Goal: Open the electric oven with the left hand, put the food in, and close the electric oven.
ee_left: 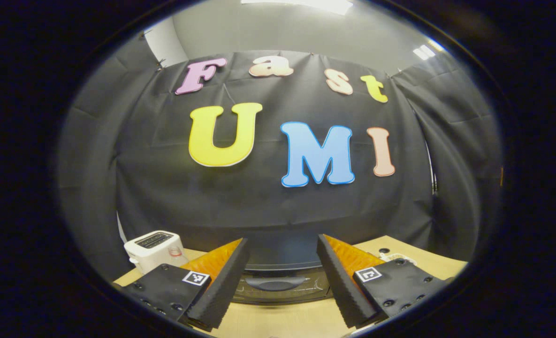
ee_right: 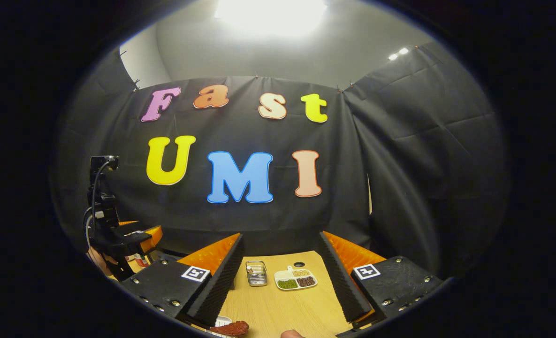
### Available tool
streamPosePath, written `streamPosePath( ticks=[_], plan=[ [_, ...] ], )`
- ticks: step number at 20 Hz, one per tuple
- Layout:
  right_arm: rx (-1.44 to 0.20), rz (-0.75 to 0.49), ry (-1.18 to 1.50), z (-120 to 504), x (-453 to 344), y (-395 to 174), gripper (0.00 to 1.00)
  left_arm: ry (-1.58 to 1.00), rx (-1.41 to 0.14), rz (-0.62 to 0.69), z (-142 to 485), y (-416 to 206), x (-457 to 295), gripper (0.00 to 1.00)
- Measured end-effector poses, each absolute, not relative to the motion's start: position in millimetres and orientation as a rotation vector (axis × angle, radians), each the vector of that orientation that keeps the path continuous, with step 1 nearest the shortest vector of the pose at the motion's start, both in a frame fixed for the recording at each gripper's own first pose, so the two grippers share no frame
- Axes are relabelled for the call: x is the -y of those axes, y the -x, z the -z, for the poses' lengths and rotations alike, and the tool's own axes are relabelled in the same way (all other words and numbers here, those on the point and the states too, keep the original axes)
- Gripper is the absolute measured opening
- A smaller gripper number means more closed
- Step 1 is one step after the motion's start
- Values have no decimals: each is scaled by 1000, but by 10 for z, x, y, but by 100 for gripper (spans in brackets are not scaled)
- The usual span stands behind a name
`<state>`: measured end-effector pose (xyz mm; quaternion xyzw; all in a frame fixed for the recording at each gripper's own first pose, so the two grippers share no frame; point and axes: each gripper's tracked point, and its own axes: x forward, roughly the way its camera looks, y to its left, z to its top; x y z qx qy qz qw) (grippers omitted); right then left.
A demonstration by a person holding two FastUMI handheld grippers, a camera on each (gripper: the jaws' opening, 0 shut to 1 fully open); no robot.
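In the left gripper view the dark electric oven (ee_left: 282, 265) stands on the wooden table straight ahead, door closed, its curved handle (ee_left: 275, 283) low between my fingers. My left gripper (ee_left: 282, 240) is open, hovering just short of the oven and touching nothing. In the right gripper view my right gripper (ee_right: 281, 236) is open and holds nothing. A reddish-brown piece of food (ee_right: 232, 327) lies on something white at the bottom edge, below and in front of that gripper. The left gripper (ee_right: 139, 234), held by a hand, shows farther off at the left.
A white toaster (ee_left: 153, 249) stands left of the oven. On the table (ee_right: 278, 305) ahead of the right gripper sit a small metal basket (ee_right: 256, 273) and a white divided dish (ee_right: 296, 278) of beans and grains. Black cloth walls close the booth behind and to the right.
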<state>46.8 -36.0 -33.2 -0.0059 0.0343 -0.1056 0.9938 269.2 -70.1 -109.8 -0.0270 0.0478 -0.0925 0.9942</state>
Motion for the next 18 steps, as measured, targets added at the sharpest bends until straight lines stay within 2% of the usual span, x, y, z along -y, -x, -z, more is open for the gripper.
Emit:
streamPosePath(
  ticks=[5, 10, 11, 14, 17, 18],
  plan=[
    [-107, 261, 47, 428, 328, -503, 96, 52, -155, 202, 1538, -3065, 712, 100],
    [-146, 285, 79, 521, 302, -531, 96, 38, -216, 215, 1976, -3293, 770, 91],
    [-151, 288, 82, 523, 298, -539, 96, 41, -230, 214, 2057, -3326, 772, 100],
    [-161, 295, 104, 534, 286, -539, 96, 54, -245, 204, 2214, -3429, 770, 100],
    [-173, 307, 134, 543, 309, -518, 96, 44, -246, 184, 2305, -3455, 755, 92],
    [-178, 310, 137, 548, 323, -511, 96, 38, -245, 186, 2336, -3448, 786, 96]
  ],
)
